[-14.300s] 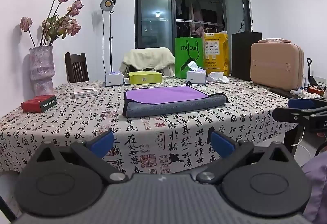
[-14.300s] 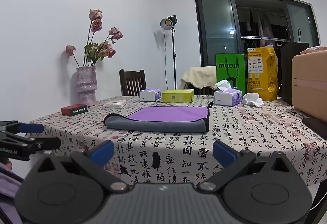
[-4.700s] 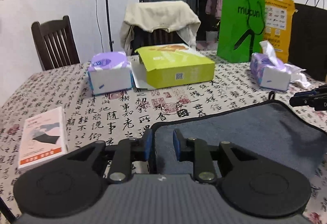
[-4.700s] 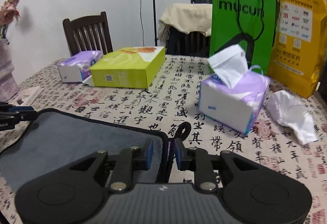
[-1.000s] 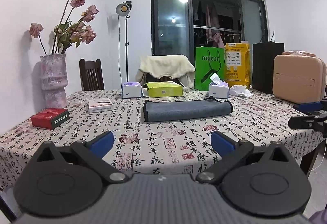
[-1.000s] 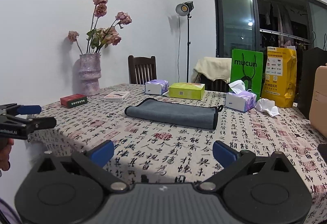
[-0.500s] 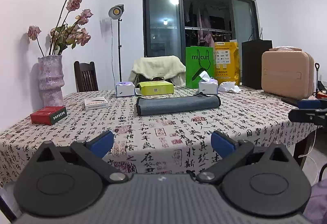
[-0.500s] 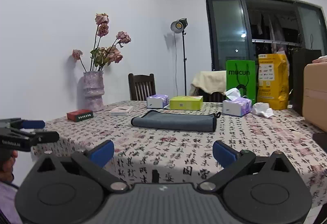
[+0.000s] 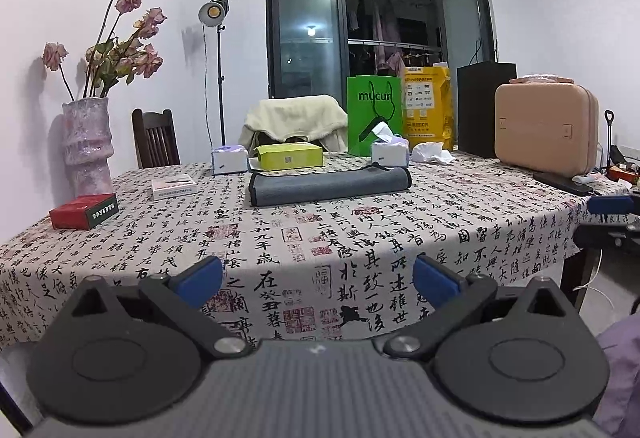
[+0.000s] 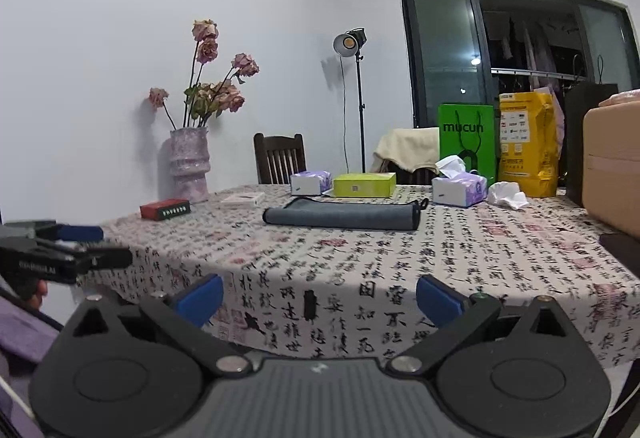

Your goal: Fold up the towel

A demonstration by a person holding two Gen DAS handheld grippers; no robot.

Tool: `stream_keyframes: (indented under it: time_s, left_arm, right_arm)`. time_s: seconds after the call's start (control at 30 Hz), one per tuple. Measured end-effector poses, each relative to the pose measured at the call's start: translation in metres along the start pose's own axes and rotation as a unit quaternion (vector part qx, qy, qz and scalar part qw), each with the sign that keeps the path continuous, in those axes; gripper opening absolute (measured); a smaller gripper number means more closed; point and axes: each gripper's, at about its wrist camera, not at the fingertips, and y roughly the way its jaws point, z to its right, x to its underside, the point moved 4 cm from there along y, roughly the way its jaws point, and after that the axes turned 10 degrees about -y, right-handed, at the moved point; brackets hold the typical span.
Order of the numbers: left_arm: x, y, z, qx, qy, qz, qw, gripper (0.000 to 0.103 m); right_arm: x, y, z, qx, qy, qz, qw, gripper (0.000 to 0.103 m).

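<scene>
Grey folded towel (image 9: pixel 329 187) on table, well beyond left tongs (image 9: pixel 318 280) and right tongs (image 10: pixel 320 298); both spread wide, empty.

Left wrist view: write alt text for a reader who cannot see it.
A grey towel lies folded into a long strip on a table covered in a calligraphy-print cloth. The open left gripper hangs at the near edge, holding nothing. Behind the towel are tissue boxes, a green box and a green bag; a vase stands left.
</scene>
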Motion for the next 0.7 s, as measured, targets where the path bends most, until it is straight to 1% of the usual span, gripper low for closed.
stream_keyframes:
  time_s: [0.1, 0.27, 0.7]
  left_arm:
    - [-0.001, -0.002, 0.001, -0.001, 0.0, 0.004, 1.0, 0.103]
    - [-0.001, -0.003, 0.001, 0.002, -0.001, 0.004, 1.0, 0.103]
    - [0.0, -0.004, 0.0, 0.002, -0.005, 0.005, 1.0, 0.103]
  right_arm:
    - [0.002, -0.003, 0.002, 0.001, 0.001, -0.007, 1.0, 0.103]
    - [0.001, -0.006, -0.002, 0.006, -0.015, 0.0, 1.0, 0.103]
    - [0.001, 0.001, -0.012, -0.015, -0.026, -0.008, 1.0, 0.103]
